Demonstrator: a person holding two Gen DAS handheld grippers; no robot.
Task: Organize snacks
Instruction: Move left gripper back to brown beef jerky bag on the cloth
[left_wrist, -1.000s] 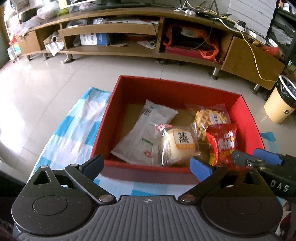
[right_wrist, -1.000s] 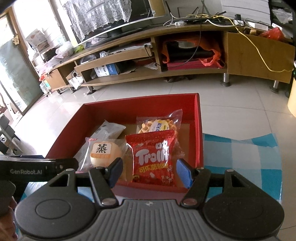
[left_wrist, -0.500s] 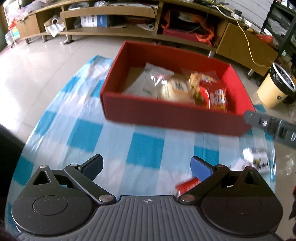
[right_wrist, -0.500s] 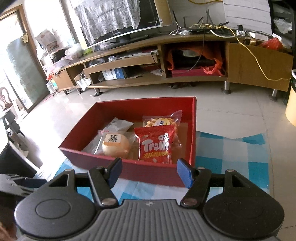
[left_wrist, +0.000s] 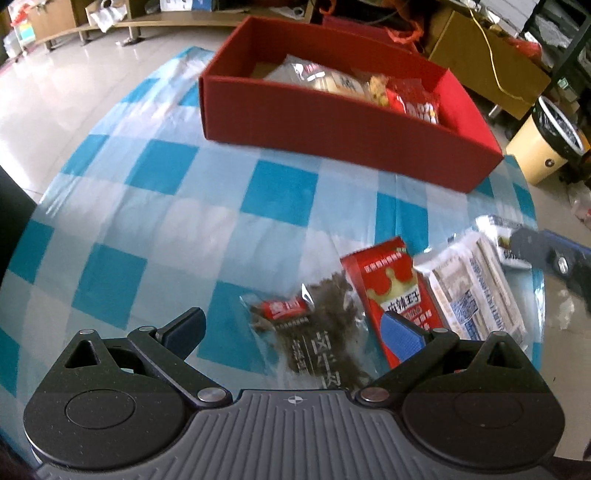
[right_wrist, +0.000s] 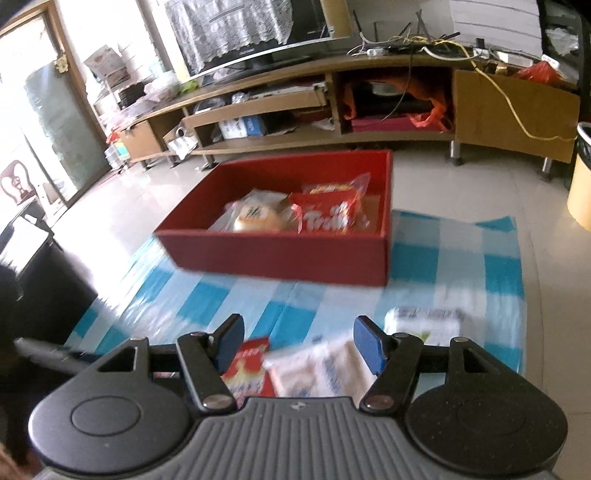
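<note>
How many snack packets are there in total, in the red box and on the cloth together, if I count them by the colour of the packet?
Red: 2 (Trolli packet, crown packet)
White: 3 (flat packet, long packet, small packet)
Clear: 3 (bun packet, waffle bag, dark-snack packet)
Total: 8

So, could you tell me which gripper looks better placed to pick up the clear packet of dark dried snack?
Left, probably. The left gripper is open with the clear packet lying right between its fingers. The right gripper is open over the white packet instead.
</note>
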